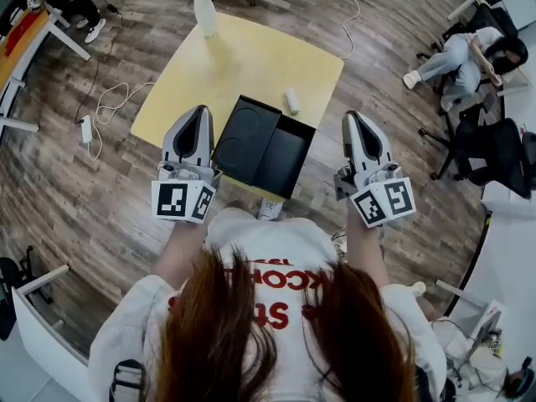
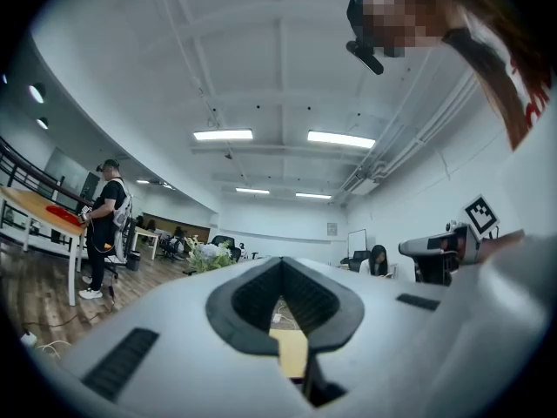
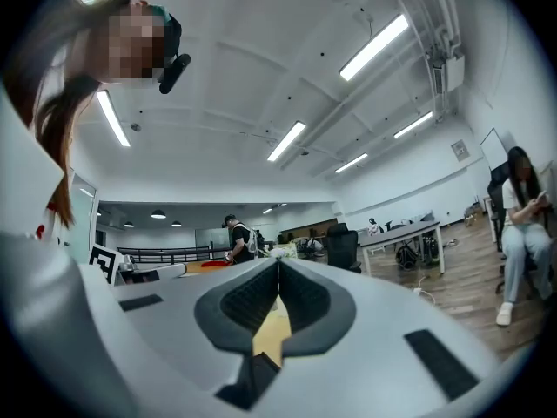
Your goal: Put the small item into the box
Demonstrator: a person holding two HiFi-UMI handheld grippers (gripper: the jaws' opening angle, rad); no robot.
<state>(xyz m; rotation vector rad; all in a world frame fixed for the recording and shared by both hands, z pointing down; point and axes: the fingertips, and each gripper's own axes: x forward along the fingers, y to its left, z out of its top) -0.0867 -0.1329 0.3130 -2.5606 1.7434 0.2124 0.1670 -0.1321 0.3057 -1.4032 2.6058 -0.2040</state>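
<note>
A small white cylindrical item (image 1: pixel 292 100) lies on the yellow table (image 1: pixel 243 57), just beyond the open black box (image 1: pixel 285 162). The box's lid (image 1: pixel 247 136) lies flat against its left side. The box sits at the table's near edge. My left gripper (image 1: pixel 199 111) hovers at the lid's left, jaws shut and empty. My right gripper (image 1: pixel 353 117) hovers right of the box, off the table's corner, also shut and empty. In the left gripper view the left gripper (image 2: pixel 281 260) points level into the room, as does the right gripper (image 3: pixel 278 262) in its own view. Only a sliver of yellow table shows behind each.
A white vase with flowers (image 1: pixel 204 11) stands at the table's far edge. Cables and a power strip (image 1: pixel 86 129) lie on the wooden floor at left. A seated person (image 1: pixel 465 57) and black chairs (image 1: pixel 490 153) are at right. A standing person (image 2: pixel 104 225) is by a desk.
</note>
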